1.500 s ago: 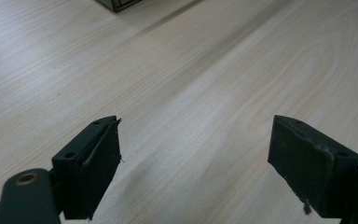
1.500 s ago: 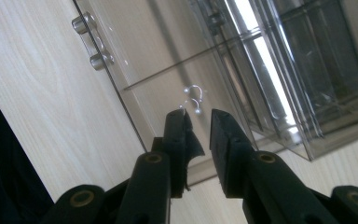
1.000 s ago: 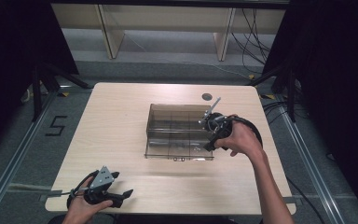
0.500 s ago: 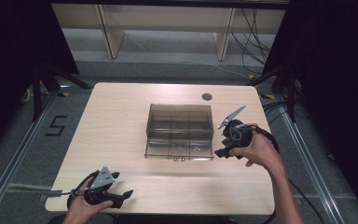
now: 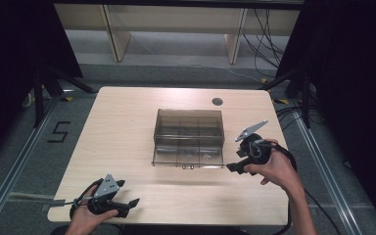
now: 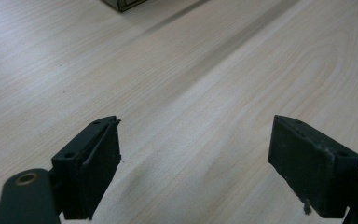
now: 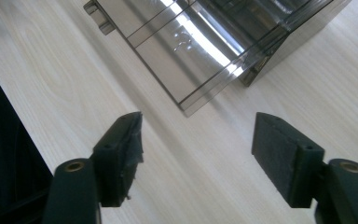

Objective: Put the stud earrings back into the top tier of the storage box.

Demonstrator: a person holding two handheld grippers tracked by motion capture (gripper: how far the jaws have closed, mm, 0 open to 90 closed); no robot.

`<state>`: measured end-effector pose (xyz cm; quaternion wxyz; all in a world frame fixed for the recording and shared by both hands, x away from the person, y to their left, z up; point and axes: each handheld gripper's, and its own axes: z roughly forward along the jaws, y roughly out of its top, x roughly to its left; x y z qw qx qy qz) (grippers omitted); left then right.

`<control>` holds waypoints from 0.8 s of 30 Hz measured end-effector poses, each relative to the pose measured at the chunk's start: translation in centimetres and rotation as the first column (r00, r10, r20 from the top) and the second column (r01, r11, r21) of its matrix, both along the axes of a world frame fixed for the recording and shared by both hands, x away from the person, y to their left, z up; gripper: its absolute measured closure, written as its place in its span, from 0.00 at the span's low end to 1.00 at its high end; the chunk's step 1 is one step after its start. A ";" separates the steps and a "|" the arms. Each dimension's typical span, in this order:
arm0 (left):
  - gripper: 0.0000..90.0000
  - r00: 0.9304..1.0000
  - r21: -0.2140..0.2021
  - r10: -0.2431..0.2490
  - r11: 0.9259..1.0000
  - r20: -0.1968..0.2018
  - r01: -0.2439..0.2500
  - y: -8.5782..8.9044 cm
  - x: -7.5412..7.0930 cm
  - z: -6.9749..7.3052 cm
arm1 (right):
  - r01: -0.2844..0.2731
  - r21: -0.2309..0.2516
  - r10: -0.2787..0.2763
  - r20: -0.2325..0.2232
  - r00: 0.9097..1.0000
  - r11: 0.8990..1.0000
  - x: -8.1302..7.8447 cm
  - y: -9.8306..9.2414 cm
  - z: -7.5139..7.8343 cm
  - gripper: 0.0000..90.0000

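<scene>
Smoky transparent plastic compartment box (image 5: 188, 138) sits mid-desk (image 5: 127, 127). Right tool (image 5: 236, 166), just beside it, has just been opening, empty. Left tool (image 5: 127, 193) gapes wide, empty.

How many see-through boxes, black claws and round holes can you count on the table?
See-through box: 1
Black claws, the left claw and the right claw: 2
Round hole in the table: 1
Total: 4
</scene>
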<state>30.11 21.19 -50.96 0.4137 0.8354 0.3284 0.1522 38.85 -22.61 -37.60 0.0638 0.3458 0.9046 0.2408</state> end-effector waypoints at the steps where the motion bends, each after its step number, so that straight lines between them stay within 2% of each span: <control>1: 0.18 1.000 0.007 0.001 1.000 0.001 -0.001 0.1 0.0 0.0 | 0.004 0.020 -0.004 -0.005 1.000 1.000 -0.5 -0.1 -0.5 0.35; 2: 0.18 1.000 0.015 0.000 1.000 0.011 0.000 0.2 0.1 0.1 | 0.004 0.020 -0.004 -0.005 1.000 1.000 -0.5 -0.1 -0.5 0.35; 4: 0.18 1.000 -0.001 0.015 1.000 -0.003 -0.015 0.1 -0.1 0.1 | 0.016 0.029 -0.015 -0.012 1.000 0.999 -0.9 -0.2 -1.0 0.34; 5: 0.18 1.000 0.011 0.001 1.000 0.014 -0.001 0.1 0.0 0.1 | 0.040 0.038 -0.039 -0.012 0.999 0.998 -1.4 -0.3 -1.5 0.34; 7: 0.18 1.000 0.003 0.004 1.000 -0.001 -0.004 0.1 -0.1 0.0 | 0.034 0.039 -0.034 -0.005 0.999 0.999 -1.5 -0.4 -1.7 0.34; 8: 0.18 1.000 0.006 0.004 1.000 0.006 -0.004 0.1 0.0 0.0 | 0.023 0.050 -0.023 0.000 1.000 0.999 -1.7 -0.5 -1.9 0.34; 9: 0.18 1.000 -0.022 0.015 1.000 0.018 -0.014 -0.1 0.0 -0.1 | 0.017 0.086 -0.019 0.021 1.000 0.996 -2.1 -0.7 -2.2 0.33; 10: 0.18 1.000 -0.022 0.015 1.000 0.018 -0.014 -0.1 0.0 -0.1 | 0.033 0.077 -0.035 0.016 0.999 0.997 -2.4 -0.7 -2.1 0.33; 11: 0.18 1.000 -0.010 0.012 1.000 -0.009 -0.013 -0.1 -0.1 -0.1 | 0.025 0.088 -0.027 0.028 0.999 0.996 -2.6 -0.8 -2.4 0.32; 12: 0.18 1.000 -0.010 0.012 1.000 -0.009 -0.013 -0.1 -0.1 -0.1 | 0.025 0.088 -0.027 0.028 0.999 0.996 -2.6 -0.8 -2.4 0.32; 13: 0.18 1.000 -0.005 0.015 1.000 -0.007 -0.015 0.0 -0.1 -0.1 | 0.014 0.098 -0.019 0.044 0.999 0.995 -2.7 -0.8 -2.6 0.32; 14: 0.18 1.000 0.014 -0.001 1.000 0.018 0.000 0.2 0.1 0.0 | 0.023 0.103 -0.027 0.036 0.999 0.994 -3.1 -0.9 -3.0 0.31; 15: 0.18 1.000 -0.028 0.021 0.999 0.016 -0.020 -0.2 0.0 -0.1 | 0.028 0.096 -0.030 0.021 0.999 0.995 -3.2 -1.0 -3.1 0.31; 16: 0.18 1.000 -0.028 0.021 0.999 0.016 -0.020 -0.2 0.0 -0.1 | 0.028 0.096 -0.030 0.021 0.999 0.995 -3.2 -1.0 -3.1 0.31; 17: 0.18 1.000 -0.009 0.020 1.000 -0.007 -0.020 -0.1 -0.2 -0.1 | 0.021 0.106 -0.025 0.036 0.999 0.994 -3.3 -1.2 -3.7 0.31; 18: 0.18 1.000 0.008 0.000 1.000 0.009 -0.001 0.1 0.0 0.0 | 0.029 0.114 -0.030 0.011 0.999 0.993 -3.5 -1.3 -3.7 0.31; 19: 0.18 1.000 0.000 0.006 1.000 0.013 -0.006 0.1 0.0 0.0 | 0.013 0.127 -0.020 0.056 0.998 0.992 -3.4 -1.4 -4.2 0.30; 20: 0.18 1.000 0.000 0.006 1.000 0.013 -0.006 0.1 0.0 0.0 | 0.013 0.127 -0.020 0.056 0.998 0.992 -3.4 -1.4 -4.2 0.30; 21: 0.18 1.000 -0.006 0.009 1.000 0.023 -0.009 0.1 0.0 -0.1 | 0.021 0.130 -0.025 0.030 0.999 0.991 -3.5 -1.5 -4.2 0.30; 22: 0.18 1.000 -0.017 0.017 1.000 0.010 -0.017 -0.1 -0.1 -0.1 | 0.029 0.156 -0.035 0.037 0.999 0.987 -3.5 -1.5 -4.6 0.29; 23: 0.18 1.000 -0.005 0.010 1.000 -0.002 -0.010 -0.1 -0.1 -0.1 | 0.024 0.151 -0.033 0.059 0.998 0.988 -3.5 -1.8 -5.1 0.28; 24: 0.18 1.000 0.007 -0.004 1.000 0.019 0.004 0.0 0.0 -0.1 | 0.024 0.151 -0.033 0.059 0.998 0.988 -3.5 -1.8 -5.1 0.28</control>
